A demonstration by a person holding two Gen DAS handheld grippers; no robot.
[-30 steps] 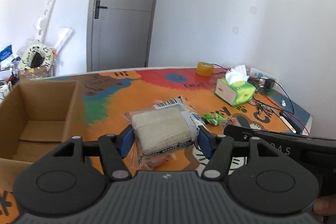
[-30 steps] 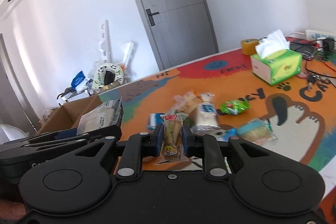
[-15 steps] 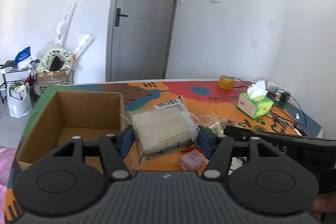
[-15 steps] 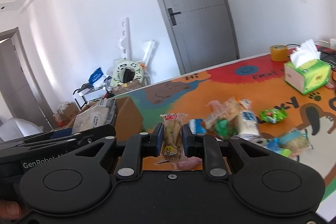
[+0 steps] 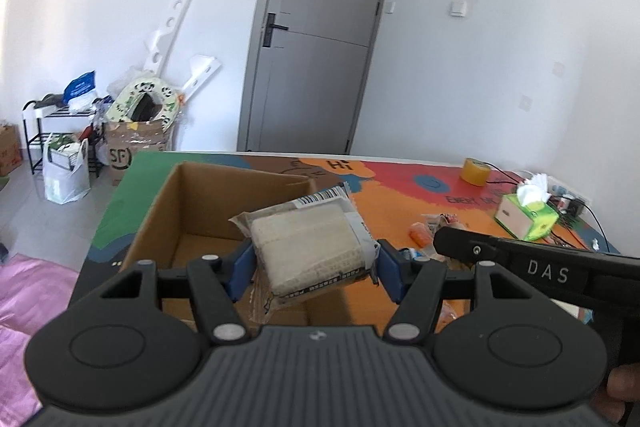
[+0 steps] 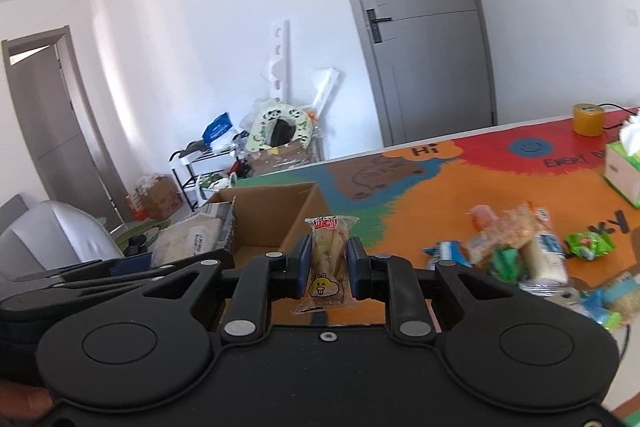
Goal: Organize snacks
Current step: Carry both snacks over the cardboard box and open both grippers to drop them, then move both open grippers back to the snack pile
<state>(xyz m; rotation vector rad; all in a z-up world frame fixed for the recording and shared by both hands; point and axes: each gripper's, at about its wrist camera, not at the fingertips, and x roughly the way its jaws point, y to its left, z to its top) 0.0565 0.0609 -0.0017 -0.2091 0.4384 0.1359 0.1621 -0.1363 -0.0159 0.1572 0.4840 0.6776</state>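
The left gripper [image 5: 310, 261] is clamped on a clear-wrapped block of pale rice crackers [image 5: 308, 247], its blue pads pressing the packet's two sides. The packet hangs tilted, barcode end up, above the near right part of an open brown cardboard box [image 5: 160, 211]. The box's left wall, far wall and floor show bare cardboard, so most of its opening lies free to the left of and beyond the packet. The box sits at the left end of a table covered by a bright orange, red and green cartoon mat [image 5: 384, 195], close to the table's left edge, beyond which grey floor drops away.

The right gripper [image 6: 329, 265] is clamped on a slim, clear, crinkly snack packet with a red label and a yellow cartoon face [image 6: 329, 259], held upright just right of the box's right wall [image 6: 308, 215].

Only the right wrist view shows the loose pile of wrapped snacks [image 6: 516, 247] spread across the orange mat, well apart from the box; it also catches the left gripper's packet from the side. The left wrist view alone looks down to the box floor, and shows the green tissue box [image 5: 526, 217] and yellow tape roll [image 5: 475, 171] whole at the far right.
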